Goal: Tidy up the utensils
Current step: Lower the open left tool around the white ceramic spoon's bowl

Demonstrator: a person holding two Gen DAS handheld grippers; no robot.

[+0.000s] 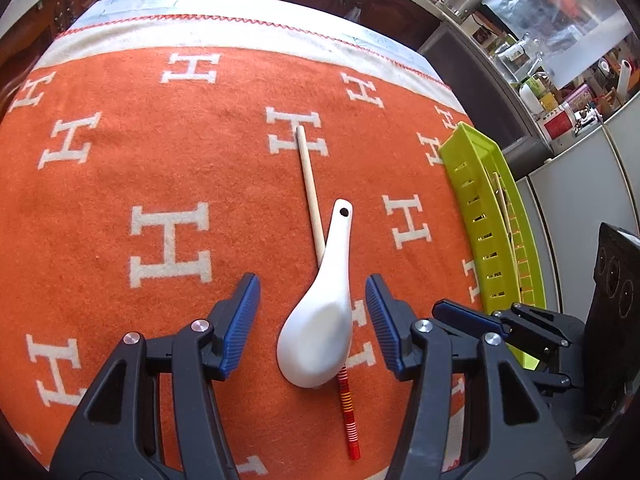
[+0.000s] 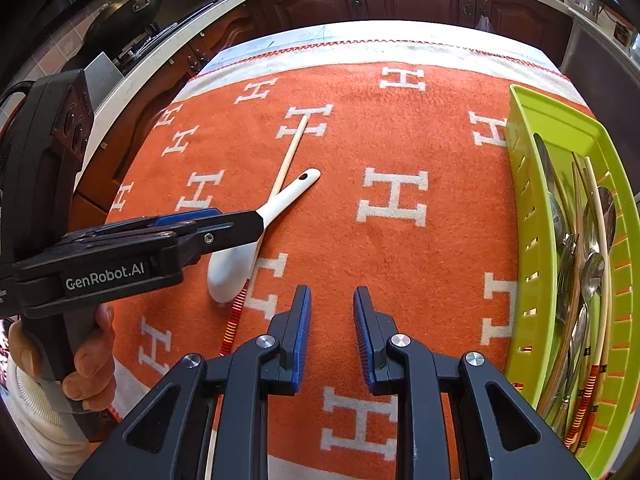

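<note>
— Any writing readable?
— "GenRobot.AI" in white on the black body of the left gripper. White "H" letters woven all over the orange blanket covering the counter.

— Containers?
— One lime-green slotted utensil tray along the blanket's right edge. Inside: metal spoons and forks, plus chopsticks with striped ends, piled lengthwise. Too tangled to count exactly.

— Loose on the blanket?
— Two items near the middle: one white ceramic soup spoon, bowl toward the near edge, lying across one wooden chopstick with a red-and-white striped end.

— Jaws?
— Left gripper: jaws wide apart, straddling the spoon's bowl, apparently not touching it, holding nothing. Right gripper: jaws parted, empty, above bare blanket between spoon and tray.
</note>
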